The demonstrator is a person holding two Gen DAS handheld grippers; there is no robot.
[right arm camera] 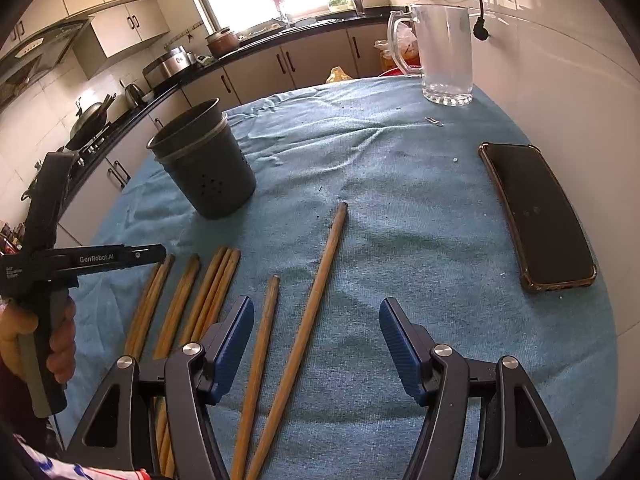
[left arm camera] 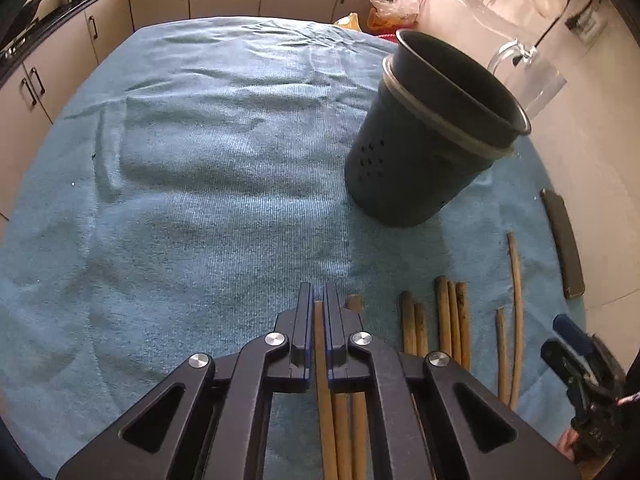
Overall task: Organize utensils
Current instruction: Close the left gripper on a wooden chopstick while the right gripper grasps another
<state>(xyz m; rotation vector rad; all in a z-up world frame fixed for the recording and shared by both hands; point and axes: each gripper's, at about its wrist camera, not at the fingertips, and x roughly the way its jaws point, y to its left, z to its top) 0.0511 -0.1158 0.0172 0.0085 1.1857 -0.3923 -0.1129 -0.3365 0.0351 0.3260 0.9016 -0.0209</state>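
Note:
A row of wooden chopsticks [left arm camera: 452, 320] lies on the blue cloth [left arm camera: 200, 160]. My left gripper [left arm camera: 318, 292] is shut on one chopstick [left arm camera: 320, 344] at the left end of the row, and that stick's tip shows between the pads. A dark perforated utensil holder [left arm camera: 420, 152] stands upright beyond it to the right. In the right wrist view my right gripper [right arm camera: 316, 312] hangs open over a long chopstick [right arm camera: 316, 292] and a shorter one [right arm camera: 260, 344], touching neither. The holder [right arm camera: 208, 172] is at its far left. A hand holds the left gripper [right arm camera: 162, 253] over the leftmost chopsticks.
A phone in a brown case [right arm camera: 536, 216] lies by the table's right edge near the white wall. A glass mug [right arm camera: 444, 52] stands at the far right corner. Kitchen cabinets and a counter run behind the table. The right gripper [left arm camera: 560, 346] shows at the left wrist view's lower right.

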